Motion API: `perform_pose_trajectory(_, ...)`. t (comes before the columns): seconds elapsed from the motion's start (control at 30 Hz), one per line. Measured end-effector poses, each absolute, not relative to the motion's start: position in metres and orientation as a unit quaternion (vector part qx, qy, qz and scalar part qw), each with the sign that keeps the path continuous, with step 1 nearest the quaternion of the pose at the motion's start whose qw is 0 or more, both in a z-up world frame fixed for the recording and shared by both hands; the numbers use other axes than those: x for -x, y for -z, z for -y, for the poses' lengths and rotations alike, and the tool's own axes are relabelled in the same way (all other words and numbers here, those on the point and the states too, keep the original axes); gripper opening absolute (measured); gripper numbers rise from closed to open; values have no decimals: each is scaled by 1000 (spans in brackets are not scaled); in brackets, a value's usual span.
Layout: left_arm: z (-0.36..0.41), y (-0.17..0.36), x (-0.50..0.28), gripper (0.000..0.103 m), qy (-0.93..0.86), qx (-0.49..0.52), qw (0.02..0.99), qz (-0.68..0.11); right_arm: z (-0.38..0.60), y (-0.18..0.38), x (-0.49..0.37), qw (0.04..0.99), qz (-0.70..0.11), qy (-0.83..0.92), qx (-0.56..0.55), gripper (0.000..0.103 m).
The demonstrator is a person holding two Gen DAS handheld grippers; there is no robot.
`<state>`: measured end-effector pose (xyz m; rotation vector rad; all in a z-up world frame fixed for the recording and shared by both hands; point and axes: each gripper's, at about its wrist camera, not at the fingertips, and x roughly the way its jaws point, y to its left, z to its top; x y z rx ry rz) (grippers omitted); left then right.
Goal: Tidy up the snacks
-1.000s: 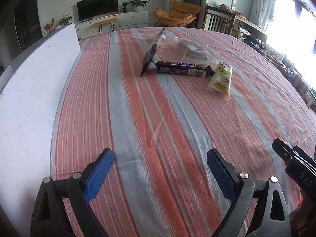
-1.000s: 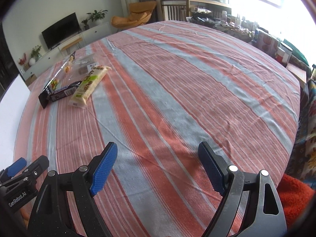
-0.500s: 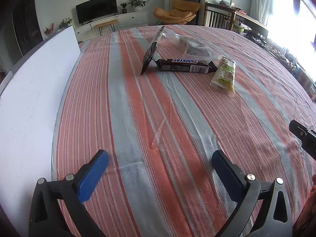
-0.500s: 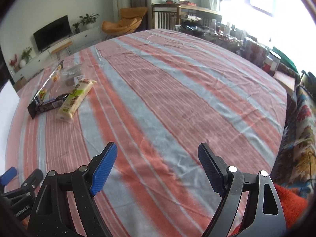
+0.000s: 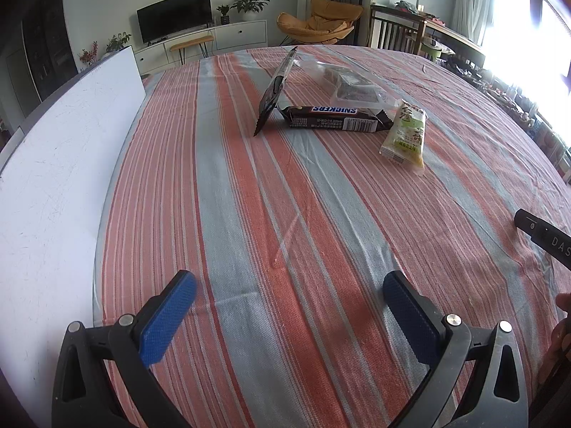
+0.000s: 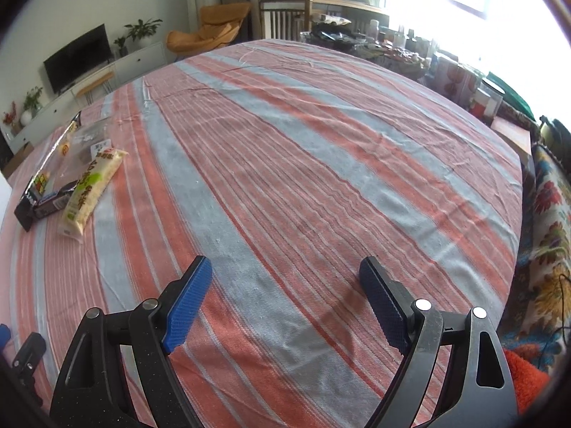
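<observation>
A woven cloth in broad salmon-red and grey-blue stripes with fine white lines covers the tabletop [image 5: 249, 214], creased here and there. In the left wrist view the left hand-held gripper [image 5: 289, 306] hangs over bare cloth, its jaws having just opened to full spread with nothing between the ribbed blue pads [image 5: 167, 317]. The snacks lie well apart from it, toward twelve to one o'clock: a glossy dark-brown Snickers bar [image 5: 332, 118] lying flat, a thin black foil packet [image 5: 274, 89] standing on edge just left of it, a crinkled clear plastic bag [image 5: 351, 85] with dark contents behind, and a pale green-and-cream pillow-shaped wrapped biscuit [image 5: 405, 135] beside the bar's right end. A flat white board [image 5: 53, 178] runs along the cloth's left edge. In the right wrist view the right hand-held gripper [image 6: 285, 303] is released too, black plastic arms spread wide over empty stripes; the same snack cluster sits far off at about ten o'clock, the wrapped biscuit [image 6: 89, 192] nearest, the Snickers bar [image 6: 50, 205] touching its left side.
</observation>
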<state>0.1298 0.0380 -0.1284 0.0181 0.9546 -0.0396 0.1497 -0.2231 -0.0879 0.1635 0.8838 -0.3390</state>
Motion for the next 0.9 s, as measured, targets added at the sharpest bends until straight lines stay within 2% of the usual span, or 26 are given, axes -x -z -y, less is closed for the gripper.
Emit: perform_pose_trajectory(0.9, -38, 128, -130, 103, 19, -9, 888, -459, 221, 89, -149, 887, -426, 163, -76, 88)
